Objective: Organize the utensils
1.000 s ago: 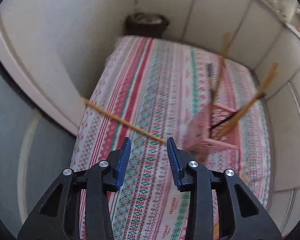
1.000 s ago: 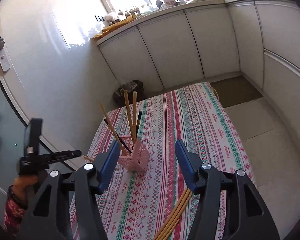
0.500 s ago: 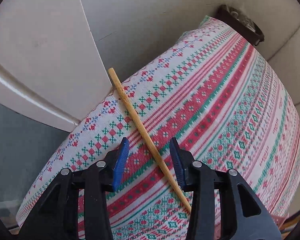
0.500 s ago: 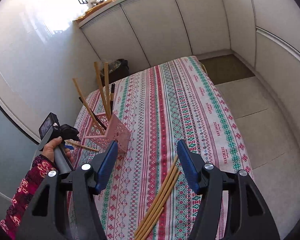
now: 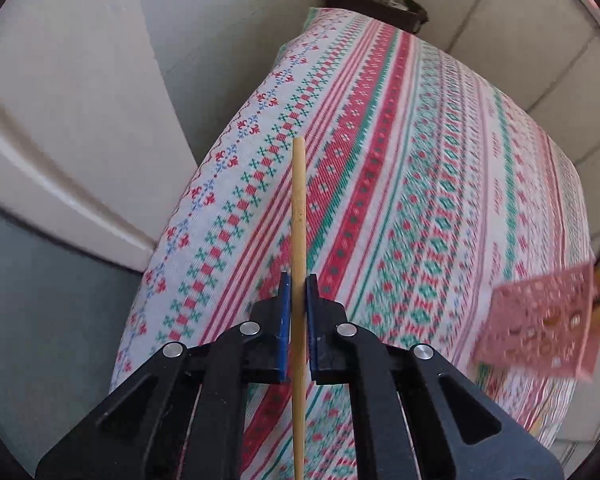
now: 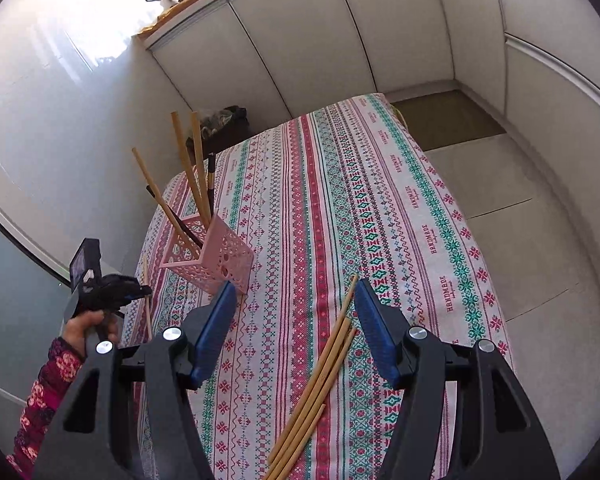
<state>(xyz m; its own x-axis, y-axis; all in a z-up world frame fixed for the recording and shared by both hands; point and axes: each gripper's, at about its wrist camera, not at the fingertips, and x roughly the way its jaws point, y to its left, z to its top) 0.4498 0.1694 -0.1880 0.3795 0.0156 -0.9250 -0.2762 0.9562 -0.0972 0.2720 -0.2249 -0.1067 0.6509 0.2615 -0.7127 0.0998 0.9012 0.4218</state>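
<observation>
The left gripper has just clenched on a single wooden chopstick near the left edge of the patterned tablecloth. The right gripper hangs released above a bundle of loose chopsticks at the near edge. Farther along the left edge, a pink lattice holder stands with several chopsticks upright inside. A dark bin sits beyond the far end.
</observation>
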